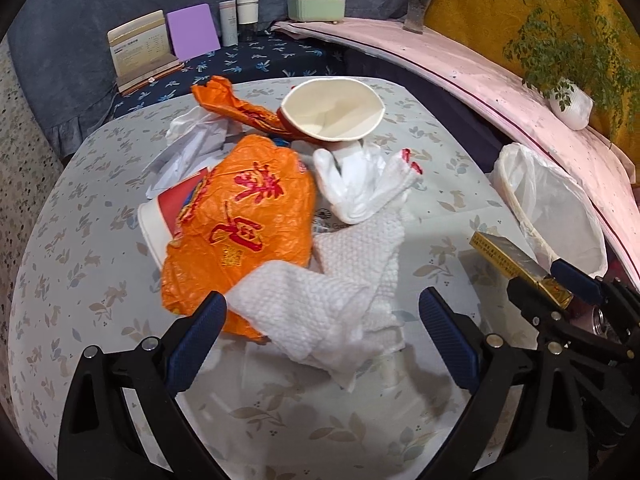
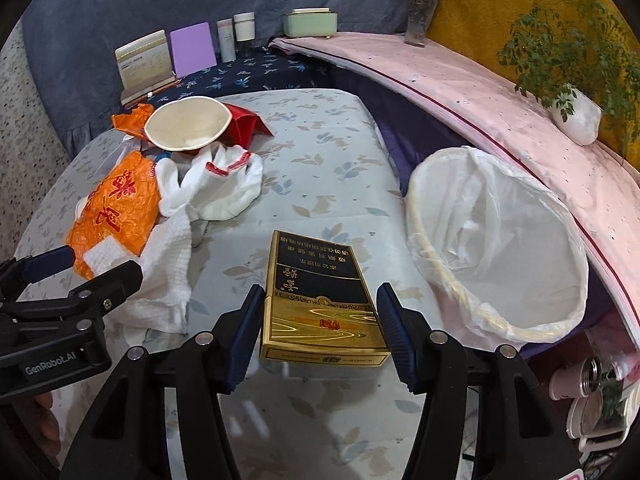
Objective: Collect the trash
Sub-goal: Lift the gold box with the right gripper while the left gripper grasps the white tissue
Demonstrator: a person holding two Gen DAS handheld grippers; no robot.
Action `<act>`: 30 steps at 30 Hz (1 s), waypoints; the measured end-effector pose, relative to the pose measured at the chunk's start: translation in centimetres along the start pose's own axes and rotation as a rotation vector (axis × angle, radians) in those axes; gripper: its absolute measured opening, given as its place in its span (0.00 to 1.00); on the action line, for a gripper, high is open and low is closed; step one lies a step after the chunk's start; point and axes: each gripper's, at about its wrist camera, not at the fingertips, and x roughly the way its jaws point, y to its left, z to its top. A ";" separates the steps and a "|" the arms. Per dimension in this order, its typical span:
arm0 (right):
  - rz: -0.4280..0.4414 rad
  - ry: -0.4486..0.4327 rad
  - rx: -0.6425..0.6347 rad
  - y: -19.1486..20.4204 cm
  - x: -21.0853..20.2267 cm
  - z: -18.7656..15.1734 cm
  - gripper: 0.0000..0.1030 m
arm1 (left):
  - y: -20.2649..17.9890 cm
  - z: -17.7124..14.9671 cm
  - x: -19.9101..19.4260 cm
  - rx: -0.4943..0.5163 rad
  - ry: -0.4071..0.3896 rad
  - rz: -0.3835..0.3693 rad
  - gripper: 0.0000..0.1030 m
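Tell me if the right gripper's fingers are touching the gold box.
Touching. The right wrist view shows both fingers pressed against the sides of the gold box, lifted off the table.

Paper cup (image 1: 154, 220) half under orange bag (image 1: 240, 216) — box print (image 2: 316, 258) unreadable.

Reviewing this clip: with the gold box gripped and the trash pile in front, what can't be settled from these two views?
- Bin contents: right wrist view, the white liner hides its bottom.
- What lies under the orange bag: left wrist view, the bag and white paper towel cover it.
- Gold box in the right tool: both views, closed, contents unseen.
- Print on the standing card: too small in both.
- Left tool: open above the towel; contact unclear.
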 end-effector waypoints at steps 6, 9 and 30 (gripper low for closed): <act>0.004 0.041 0.009 -0.8 0.3 -1.4 0.54 | -1.5 0.0 1.0 0.036 0.010 -0.008 0.86; 0.002 0.068 0.011 -1.2 0.6 -2.3 0.54 | -2.0 -0.1 1.8 0.053 0.034 -0.025 0.72; -0.006 0.108 0.032 -1.0 3.1 -2.6 0.53 | -3.5 -0.3 1.6 0.099 0.046 -0.065 0.10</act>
